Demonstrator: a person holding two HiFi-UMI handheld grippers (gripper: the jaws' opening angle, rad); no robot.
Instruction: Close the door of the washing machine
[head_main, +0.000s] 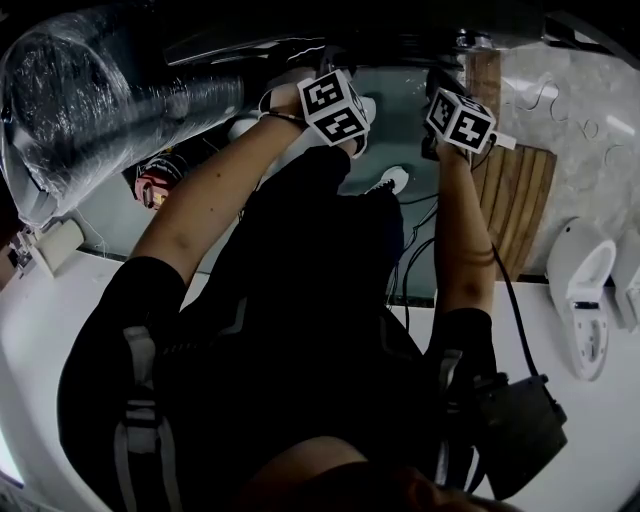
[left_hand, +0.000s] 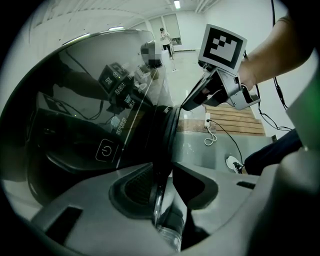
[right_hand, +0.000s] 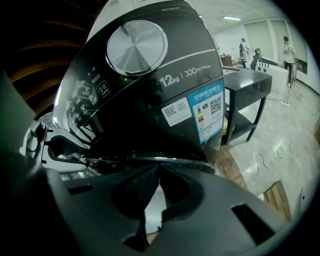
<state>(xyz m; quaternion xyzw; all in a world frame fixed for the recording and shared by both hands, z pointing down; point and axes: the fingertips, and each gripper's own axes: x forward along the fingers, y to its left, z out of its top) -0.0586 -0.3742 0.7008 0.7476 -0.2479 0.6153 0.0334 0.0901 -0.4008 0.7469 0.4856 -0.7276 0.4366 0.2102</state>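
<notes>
Closest to the lens, the left gripper (left_hand: 163, 167) has its fingers (left_hand: 137, 190) closed on the rim of the door (left_hand: 100, 125), a dark glass panel. They stand only as far apart as that rim is thick. From there the rim runs straight away from the fingers and up the left gripper view, so I am holding the door end-on along its long edge.

Further up the same rim, the right gripper (left_hand: 186, 106) sits with its tip at the edge, seemingly touching it. In the right gripper view its fingers (right_hand: 135, 190) meet at the tips with nothing between them. A thin dark rim, the door's I think, lies crosswise just ahead. The washing machine (right_hand: 150, 95), with its knob (right_hand: 136, 48) and blue label (right_hand: 207, 110), rises right behind it.

So the door stands open, and I judge the coming move to be a swing toward that body. The left hand has the grip; the right can only push. No view shows the machine's inside, so I cannot tell what it holds.
</notes>
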